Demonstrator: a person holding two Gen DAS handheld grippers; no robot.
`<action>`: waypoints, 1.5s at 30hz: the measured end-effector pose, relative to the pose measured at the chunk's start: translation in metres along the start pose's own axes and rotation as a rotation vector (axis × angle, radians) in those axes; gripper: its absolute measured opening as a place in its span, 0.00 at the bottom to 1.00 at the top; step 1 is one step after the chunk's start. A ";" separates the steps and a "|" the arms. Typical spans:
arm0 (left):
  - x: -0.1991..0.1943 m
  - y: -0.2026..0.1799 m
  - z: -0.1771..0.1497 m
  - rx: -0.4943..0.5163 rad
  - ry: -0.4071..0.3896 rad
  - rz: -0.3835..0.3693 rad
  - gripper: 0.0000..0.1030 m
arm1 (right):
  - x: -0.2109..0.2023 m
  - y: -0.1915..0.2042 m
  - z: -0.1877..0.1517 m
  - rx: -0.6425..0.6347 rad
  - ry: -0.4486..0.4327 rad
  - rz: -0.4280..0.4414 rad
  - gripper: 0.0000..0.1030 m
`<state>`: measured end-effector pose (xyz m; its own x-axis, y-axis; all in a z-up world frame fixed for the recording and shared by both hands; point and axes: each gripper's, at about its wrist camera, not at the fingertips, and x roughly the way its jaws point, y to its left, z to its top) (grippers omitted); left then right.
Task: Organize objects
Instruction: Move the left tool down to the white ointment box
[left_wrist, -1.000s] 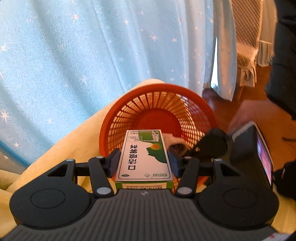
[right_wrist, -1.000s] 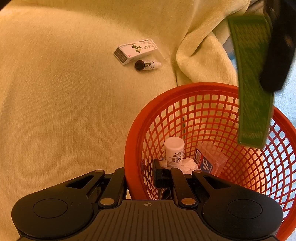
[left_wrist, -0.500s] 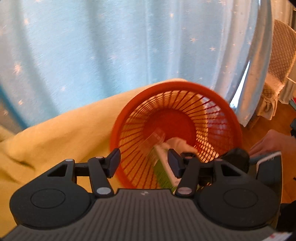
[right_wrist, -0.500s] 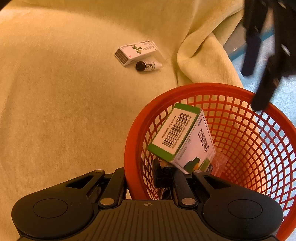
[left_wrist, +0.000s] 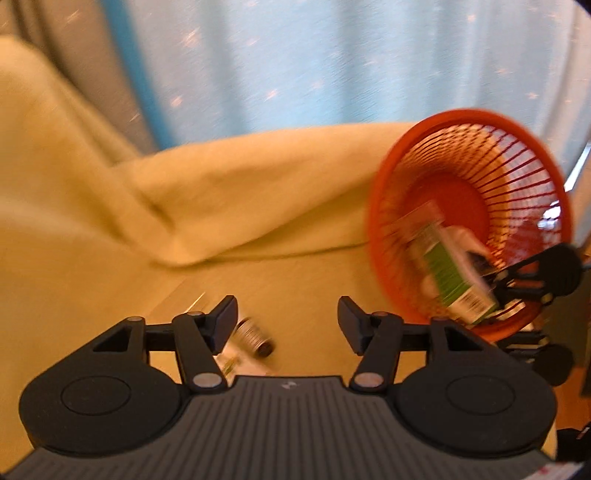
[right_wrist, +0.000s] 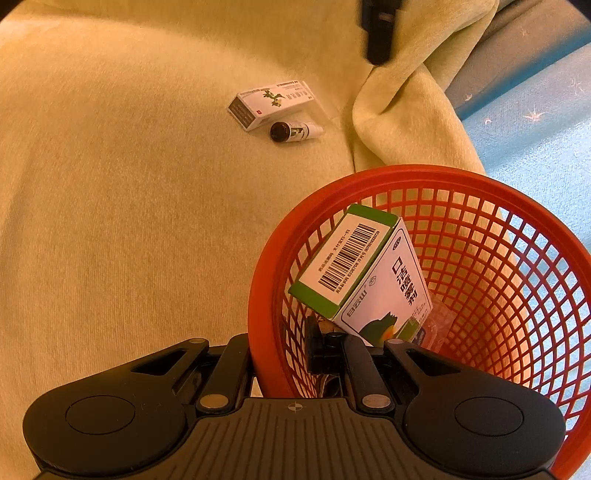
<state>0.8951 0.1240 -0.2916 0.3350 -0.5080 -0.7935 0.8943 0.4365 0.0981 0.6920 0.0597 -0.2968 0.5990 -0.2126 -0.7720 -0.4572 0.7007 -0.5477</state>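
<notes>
The green box (right_wrist: 364, 275) has dropped into the orange basket (right_wrist: 480, 177).

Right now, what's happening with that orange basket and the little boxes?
A person is tidying medicine items into the orange basket with two handheld grippers. The right gripper pinches the basket's rim. The green-and-white box leans inside. The left gripper, open and empty, hovers over the small bottle and white box on the yellow blanket.
</notes>
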 end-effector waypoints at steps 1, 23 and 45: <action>0.002 0.004 -0.004 -0.008 0.010 0.019 0.58 | 0.000 0.000 0.000 0.000 0.000 -0.001 0.05; 0.114 0.047 -0.055 -0.285 0.205 0.097 0.69 | 0.000 0.000 -0.002 0.009 -0.004 -0.005 0.05; 0.122 0.072 -0.056 -0.159 0.243 0.124 0.45 | 0.002 -0.002 0.000 0.008 0.001 -0.005 0.06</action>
<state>0.9833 0.1348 -0.4147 0.3407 -0.2592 -0.9037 0.7869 0.6047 0.1231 0.6936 0.0579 -0.2972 0.6009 -0.2166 -0.7694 -0.4490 0.7048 -0.5492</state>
